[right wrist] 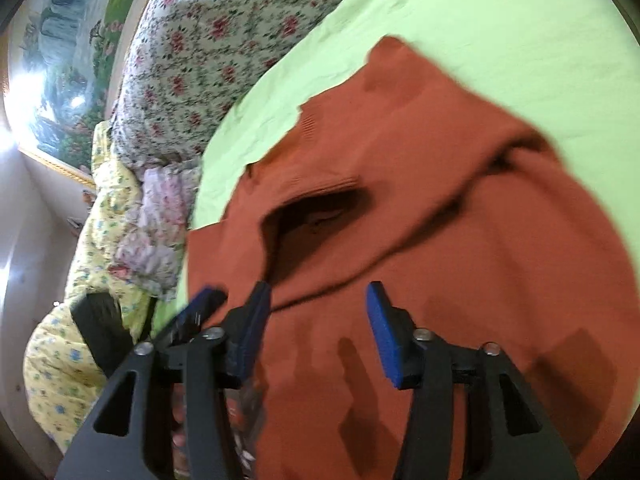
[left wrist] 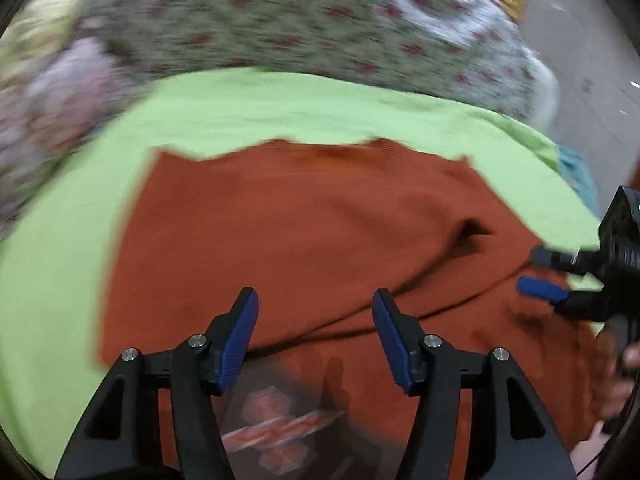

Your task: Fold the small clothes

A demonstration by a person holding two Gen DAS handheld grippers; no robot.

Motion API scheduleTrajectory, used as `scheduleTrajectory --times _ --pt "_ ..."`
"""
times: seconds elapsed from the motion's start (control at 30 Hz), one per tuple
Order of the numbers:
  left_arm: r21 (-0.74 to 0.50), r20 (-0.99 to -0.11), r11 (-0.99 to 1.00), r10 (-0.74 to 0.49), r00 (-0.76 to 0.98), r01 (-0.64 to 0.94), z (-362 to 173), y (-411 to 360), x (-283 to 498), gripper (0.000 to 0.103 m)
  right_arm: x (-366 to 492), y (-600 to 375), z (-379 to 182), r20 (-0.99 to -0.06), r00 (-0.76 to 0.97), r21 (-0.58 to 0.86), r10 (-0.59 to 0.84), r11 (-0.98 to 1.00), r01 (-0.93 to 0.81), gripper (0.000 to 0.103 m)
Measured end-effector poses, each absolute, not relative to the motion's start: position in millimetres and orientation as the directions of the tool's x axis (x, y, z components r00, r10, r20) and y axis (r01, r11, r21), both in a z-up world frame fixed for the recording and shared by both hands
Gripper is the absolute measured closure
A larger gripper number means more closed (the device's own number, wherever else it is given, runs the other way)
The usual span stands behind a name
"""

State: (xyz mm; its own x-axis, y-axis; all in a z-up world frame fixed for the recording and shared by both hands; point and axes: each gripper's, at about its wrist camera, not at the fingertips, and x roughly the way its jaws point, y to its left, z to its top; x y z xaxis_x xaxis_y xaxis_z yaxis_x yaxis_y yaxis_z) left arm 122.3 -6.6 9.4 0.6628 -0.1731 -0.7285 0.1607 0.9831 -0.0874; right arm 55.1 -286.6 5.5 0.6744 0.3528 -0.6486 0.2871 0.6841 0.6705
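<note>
**Both grippers open above a rust-orange sweater on a green sheet**

The rust-orange sweater point(left wrist: 304, 216) lay spread on a light-green sheet point(left wrist: 60, 280), which covered the surface below a floral quilt point(left wrist: 280, 20). In the right wrist view the sweater point(right wrist: 460, 280) showed a ribbed neck opening point(right wrist: 320, 208) gaping dark, with a raised fold running diagonally from that opening toward the lower left. A printed graphic point(left wrist: 276, 432), blurred, showed on the fabric between the arms of the left gripper.

The left gripper point(left wrist: 316, 336) was positioned over the lower part of the sweater. Its blue-padded fingers point(left wrist: 240, 340) stood wide apart with nothing between them; whether the tips touched the fabric could not be told.

The right gripper point(right wrist: 316, 328) was likewise spread, blue pads point(right wrist: 384, 336) well apart, empty, above the sweater near the fold. In the left wrist view the right gripper point(left wrist: 540, 272) entered from the right edge at the sweater's border, its two fingers separated.

In the right wrist view the left gripper point(right wrist: 200, 308) appeared just beside the right one, at the sweater's left edge.

Beyond the sheet lay a yellow floral cloth point(right wrist: 80, 320) and a pale pink crumpled cloth point(right wrist: 156, 232). A framed landscape painting point(right wrist: 60, 60) hung on the wall behind the quilt.
</note>
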Motion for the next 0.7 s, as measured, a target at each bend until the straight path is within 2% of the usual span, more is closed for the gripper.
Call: scheduleTrajectory --times 0.07,0.2,0.33,0.43,0.47,0.5,0.53,0.57,0.63,0.7 --pt "-0.048 -0.729 0.996 -0.089 0.679 0.079 5 22 111 0.035 74 -282 -1 -0.637 0.668 0.698 0.385 0.655 0.289 0.040" --pt "0.001 -0.759 0.999 0.033 0.651 -0.050 -15 71 100 0.035 109 -277 -11 -0.607 0.672 0.745 0.424 0.597 0.297 0.040" --pt "-0.011 -0.791 0.997 0.036 0.611 -0.073 -34 86 106 0.035 140 -275 -15 -0.576 0.685 0.777 0.446 0.559 0.289 0.040" --pt "0.014 -0.794 0.997 0.055 0.606 -0.072 -41 78 123 0.035 157 -282 -23 -0.615 0.686 0.745 0.388 0.572 0.344 0.043" --pt "0.024 -0.793 0.996 0.069 0.606 -0.082 -43 76 130 0.035 160 -285 -25 -0.617 0.690 0.743 0.377 0.568 0.354 0.060" --pt "0.031 -0.791 0.995 0.081 0.606 -0.093 -43 74 137 0.035 163 -289 -27 -0.619 0.693 0.742 0.371 0.566 0.360 0.088" --pt "0.038 -0.788 0.993 0.096 0.609 -0.108 -41 77 143 0.038 167 -292 -26 -0.621 0.695 0.738 0.362 0.570 0.363 0.097" --pt "0.045 -0.784 0.990 0.116 0.610 -0.131 -39 77 149 0.040 170 -295 -20 -0.617 0.702 0.735 0.356 0.580 0.352 0.097" --pt "0.046 -0.775 0.980 0.156 0.613 -0.192 -34 83 158 0.040 164 -300 15 -0.544 0.780 0.727 0.309 0.638 0.255 0.097" --pt "0.015 -0.778 0.977 0.145 0.612 -0.212 -34 88 160 0.039 150 -302 53 -0.459 0.855 0.677 0.241 0.718 0.161 0.097"
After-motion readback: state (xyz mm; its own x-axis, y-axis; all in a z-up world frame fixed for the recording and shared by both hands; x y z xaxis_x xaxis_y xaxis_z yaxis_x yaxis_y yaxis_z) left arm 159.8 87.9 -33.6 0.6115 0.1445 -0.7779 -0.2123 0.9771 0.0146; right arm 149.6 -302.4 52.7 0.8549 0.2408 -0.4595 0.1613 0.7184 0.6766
